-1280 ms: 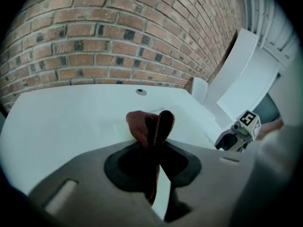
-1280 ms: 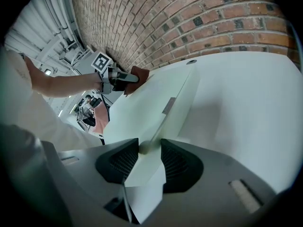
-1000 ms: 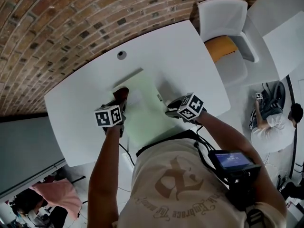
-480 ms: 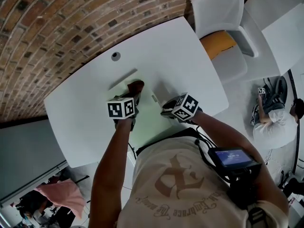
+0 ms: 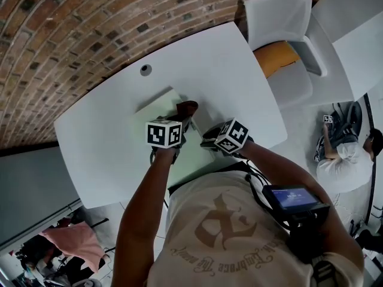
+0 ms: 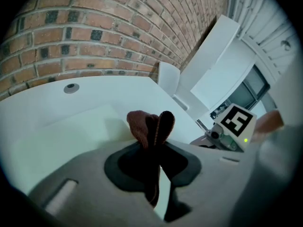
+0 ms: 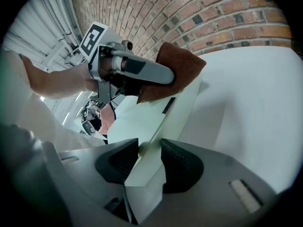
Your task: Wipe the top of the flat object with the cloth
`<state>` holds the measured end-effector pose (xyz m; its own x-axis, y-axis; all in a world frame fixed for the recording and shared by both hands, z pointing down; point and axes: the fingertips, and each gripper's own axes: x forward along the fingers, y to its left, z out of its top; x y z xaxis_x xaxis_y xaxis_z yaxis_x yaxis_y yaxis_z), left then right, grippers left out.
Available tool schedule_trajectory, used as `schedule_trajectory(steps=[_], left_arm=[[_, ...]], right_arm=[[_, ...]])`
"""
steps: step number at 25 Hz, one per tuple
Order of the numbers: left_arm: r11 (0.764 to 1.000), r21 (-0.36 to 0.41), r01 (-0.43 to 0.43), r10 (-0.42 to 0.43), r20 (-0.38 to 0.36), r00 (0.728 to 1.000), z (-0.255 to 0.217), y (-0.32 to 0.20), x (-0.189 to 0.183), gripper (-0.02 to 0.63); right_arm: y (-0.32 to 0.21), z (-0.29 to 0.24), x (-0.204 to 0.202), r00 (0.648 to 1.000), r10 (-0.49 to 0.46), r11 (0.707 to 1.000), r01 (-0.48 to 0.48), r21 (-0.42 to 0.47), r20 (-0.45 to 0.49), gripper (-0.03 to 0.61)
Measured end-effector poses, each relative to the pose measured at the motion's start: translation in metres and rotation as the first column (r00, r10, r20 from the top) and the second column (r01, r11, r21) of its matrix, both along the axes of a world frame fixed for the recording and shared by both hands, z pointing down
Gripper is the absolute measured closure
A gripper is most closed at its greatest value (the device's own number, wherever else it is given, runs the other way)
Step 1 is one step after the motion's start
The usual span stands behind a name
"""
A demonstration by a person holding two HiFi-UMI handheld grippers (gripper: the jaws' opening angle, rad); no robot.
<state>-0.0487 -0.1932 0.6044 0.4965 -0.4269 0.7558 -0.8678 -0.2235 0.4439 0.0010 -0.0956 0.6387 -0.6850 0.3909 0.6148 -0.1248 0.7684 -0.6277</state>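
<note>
A pale green flat slab (image 5: 160, 105) lies on the white table (image 5: 108, 136). In the head view my left gripper (image 5: 179, 119) is shut on a reddish-brown cloth (image 5: 186, 108) that rests on the slab's right part. The left gripper view shows the cloth (image 6: 150, 126) bunched between the jaws over the slab (image 6: 71, 136). My right gripper (image 7: 149, 148) is shut on the slab's near edge (image 7: 161, 122), and from there the cloth (image 7: 173, 70) shows pressed against the slab's far end. In the head view the right gripper (image 5: 210, 141) sits at the slab's right near corner.
A round grommet (image 5: 145, 70) sits in the table near the brick wall (image 5: 72, 28). A white chair with an orange seat (image 5: 278, 55) stands beyond the table's right end. A person (image 5: 341, 154) crouches on the floor at far right. A pink cloth (image 5: 72, 241) lies lower left.
My left gripper has slid the cloth rightward and farther along the slab over the last second. The right gripper has stayed at the slab's edge.
</note>
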Motion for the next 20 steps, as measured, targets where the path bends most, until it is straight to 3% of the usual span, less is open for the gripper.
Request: schedule_trajectory(steps=[7,20], left_arm=[[0.993,0.010,-0.114,0.113,0.073,0.991,0.000,0.026,-0.007,0.540],[0.998,0.005,0.070,-0.070,0.123,0.990,-0.001,0.083,-0.090,0.540]], right_arm=[[0.000,0.000,0.001,1.000,0.013,1.000,-0.013,0.005,-0.005,0.417],[-0.001,0.001,0.002,0.997,0.073,0.997,-0.073,0.035,-0.013,0.420]])
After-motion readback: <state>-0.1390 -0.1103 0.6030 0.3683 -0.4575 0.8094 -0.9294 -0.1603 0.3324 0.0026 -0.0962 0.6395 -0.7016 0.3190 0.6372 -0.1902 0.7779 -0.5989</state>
